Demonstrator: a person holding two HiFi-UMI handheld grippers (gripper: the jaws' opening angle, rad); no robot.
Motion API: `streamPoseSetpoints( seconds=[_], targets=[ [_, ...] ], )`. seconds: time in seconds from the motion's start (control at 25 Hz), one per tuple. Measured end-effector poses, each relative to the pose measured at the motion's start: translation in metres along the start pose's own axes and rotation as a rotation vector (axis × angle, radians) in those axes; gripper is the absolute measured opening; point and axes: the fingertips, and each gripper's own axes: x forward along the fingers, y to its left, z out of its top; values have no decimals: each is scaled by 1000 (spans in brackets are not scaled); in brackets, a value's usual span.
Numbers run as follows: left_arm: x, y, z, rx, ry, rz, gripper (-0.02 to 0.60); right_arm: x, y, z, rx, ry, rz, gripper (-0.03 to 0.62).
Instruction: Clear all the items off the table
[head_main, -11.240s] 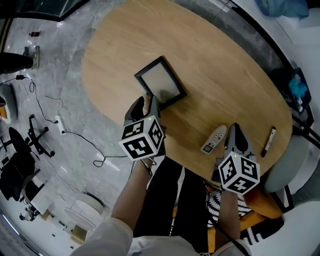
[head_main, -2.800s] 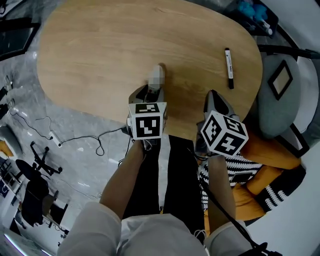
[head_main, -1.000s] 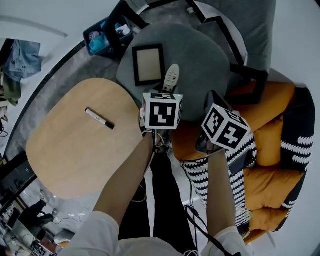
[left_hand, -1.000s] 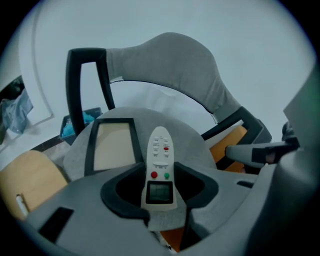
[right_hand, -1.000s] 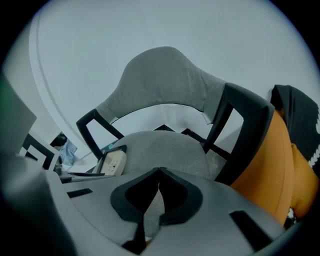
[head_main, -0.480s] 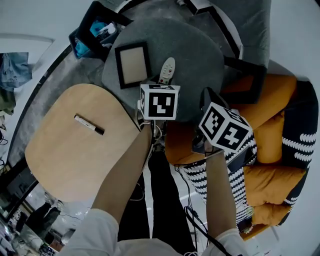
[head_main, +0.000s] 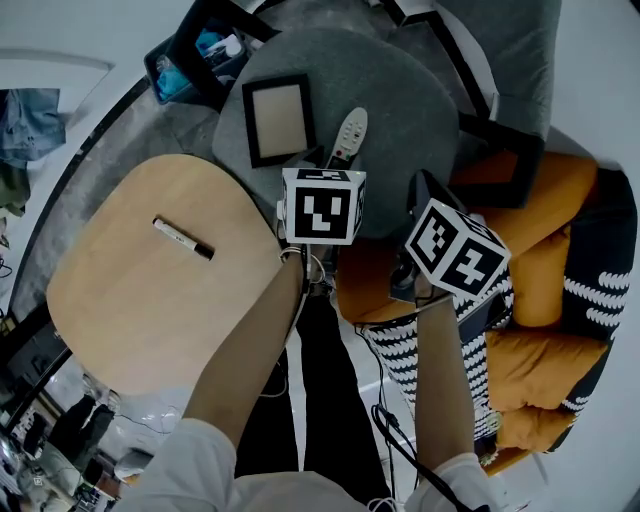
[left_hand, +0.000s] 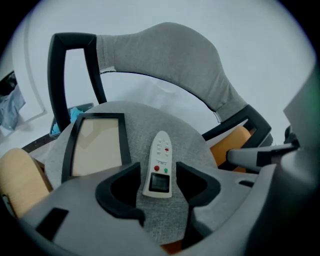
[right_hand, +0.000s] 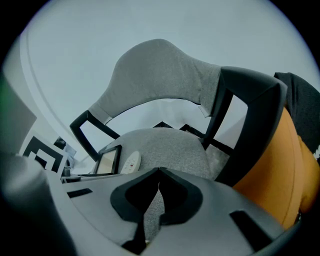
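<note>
white remote (left_hand: 159, 162) on grey chair (left_hand: 192, 132), lettering unreadable

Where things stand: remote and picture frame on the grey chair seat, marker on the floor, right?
No: the head view shows the marker on the wooden table, not the floor. The remote and picture frame are on the chair seat.

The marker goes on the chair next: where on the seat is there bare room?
The seat is bare right of the remote, up to the black armrest. Its left part is crowded: the picture frame lies beside the remote, and the left gripper's opening jaws stand either side of the remote's near end, not pressing it.
</note>
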Motion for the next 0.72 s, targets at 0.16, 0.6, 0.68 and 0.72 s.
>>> streamPoseSetpoints(
  seconds=[0.16,0.6,0.68,0.72],
  targets=[
    [-16,6,-3,3,-16,-9,218,-2,13,-2,-14,5,-2,25],
    [-97,63,-38,-93,-97,0,203,-22,88,-40,-73,16,60,25],
    [-119,80,-53,-121,-110,16,185,-28,111,-54,-99,24,85,25],
    [-131,88,-63,-134,-116,26,180,-32,124,-63,-113,29,98,25]
  ],
)
